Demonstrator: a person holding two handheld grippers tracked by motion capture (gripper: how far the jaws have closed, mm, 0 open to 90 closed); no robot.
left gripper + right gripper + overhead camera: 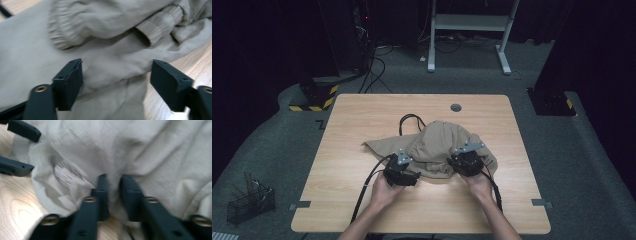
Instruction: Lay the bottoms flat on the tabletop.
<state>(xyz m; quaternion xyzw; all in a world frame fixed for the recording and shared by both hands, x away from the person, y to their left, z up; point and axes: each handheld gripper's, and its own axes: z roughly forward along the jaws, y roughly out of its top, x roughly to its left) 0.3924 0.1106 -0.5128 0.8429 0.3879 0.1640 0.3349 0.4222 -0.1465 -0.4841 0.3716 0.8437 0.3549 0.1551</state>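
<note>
A crumpled beige garment (437,145) with ribbed cuffs (155,27) lies on the middle of the wooden table (362,115). My left gripper (412,175) is at its near left edge. In the left gripper view its jaws (116,67) stand wide apart over the cloth (100,25), open. My right gripper (454,162) is at the garment's near right side. In the right gripper view its jaws (114,180) are close together with a fold of the fabric (162,157) pinched between them. The left gripper's jaws (20,147) show at the top left of that view.
A black cable loop (409,120) lies behind the garment, near a round grommet hole (456,107). On the floor at the left stands a wire basket (249,202). A white desk frame (472,25) is beyond the table. Bare wood (15,202) lies toward the near edge.
</note>
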